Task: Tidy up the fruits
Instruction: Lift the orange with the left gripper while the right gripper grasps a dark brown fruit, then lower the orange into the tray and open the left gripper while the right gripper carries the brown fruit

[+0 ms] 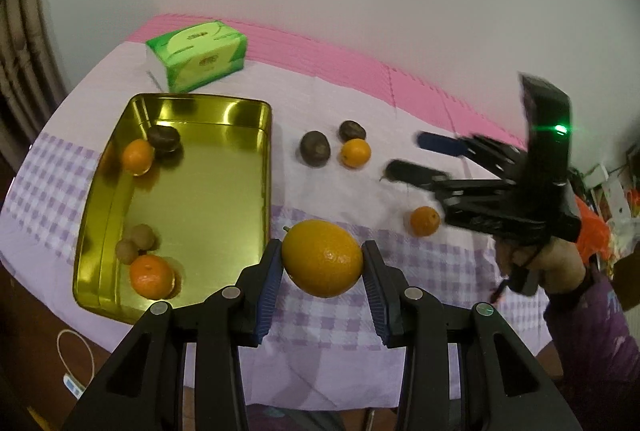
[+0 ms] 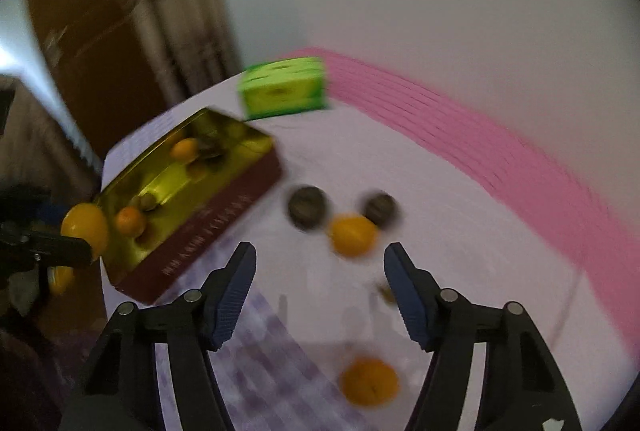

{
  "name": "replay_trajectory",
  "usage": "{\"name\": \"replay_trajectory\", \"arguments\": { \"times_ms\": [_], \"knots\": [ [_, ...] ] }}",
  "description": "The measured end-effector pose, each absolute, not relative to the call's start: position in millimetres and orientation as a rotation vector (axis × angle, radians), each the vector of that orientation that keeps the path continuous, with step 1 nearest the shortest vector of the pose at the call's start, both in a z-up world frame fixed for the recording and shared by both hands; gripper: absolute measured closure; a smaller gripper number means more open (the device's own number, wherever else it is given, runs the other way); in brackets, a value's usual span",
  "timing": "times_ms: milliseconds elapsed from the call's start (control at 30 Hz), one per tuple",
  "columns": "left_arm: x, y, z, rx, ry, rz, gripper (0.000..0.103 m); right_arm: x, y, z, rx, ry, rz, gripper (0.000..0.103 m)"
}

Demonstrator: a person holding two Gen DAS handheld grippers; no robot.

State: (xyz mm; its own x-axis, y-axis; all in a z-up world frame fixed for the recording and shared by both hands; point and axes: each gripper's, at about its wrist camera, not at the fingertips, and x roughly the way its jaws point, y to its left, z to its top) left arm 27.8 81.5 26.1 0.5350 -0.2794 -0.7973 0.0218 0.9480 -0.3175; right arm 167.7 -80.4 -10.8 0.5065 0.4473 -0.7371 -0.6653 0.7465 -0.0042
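My left gripper (image 1: 322, 258) is shut on a large yellow-orange citrus fruit (image 1: 322, 257), lifted above the cloth just right of the gold tray (image 1: 100, 215). The tray holds two small oranges (image 1: 152, 276), a dark passion fruit (image 1: 164, 139) and two brown longans (image 1: 136, 241). On the cloth lie two dark passion fruits (image 1: 314, 148), an orange (image 1: 355, 152) and another orange (image 1: 425, 220). My right gripper (image 2: 320, 263) is open with nothing between its fingers, above the cloth near an orange (image 2: 353, 234). It shows blurred in the left wrist view as the right gripper (image 1: 404, 155).
A green tissue pack (image 1: 198, 55) stands behind the tray on the purple-checked tablecloth (image 1: 328, 323). A pink mat (image 1: 360, 63) runs along the white wall. A white cable (image 1: 76, 355) lies on the floor at left. A person's hand (image 1: 560, 263) holds the right gripper.
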Motion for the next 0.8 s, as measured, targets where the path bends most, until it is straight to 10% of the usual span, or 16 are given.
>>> {"name": "replay_trajectory", "arguments": {
  "times_ms": [400, 500, 800],
  "knots": [
    [21, 118, 29, -0.315, 0.966, -0.131, 0.062, 228, 5, -66, -0.641, 0.883, 0.713, 0.039],
    [22, 125, 27, -0.323, 0.967, -0.11, 0.062, 242, 10, -81, -0.651, 0.942, 0.676, 0.064],
    [26, 141, 19, -0.322, 0.966, -0.054, 0.062, 163, -26, -36, -0.422, 0.796, 0.667, 0.065]
  ]
}}
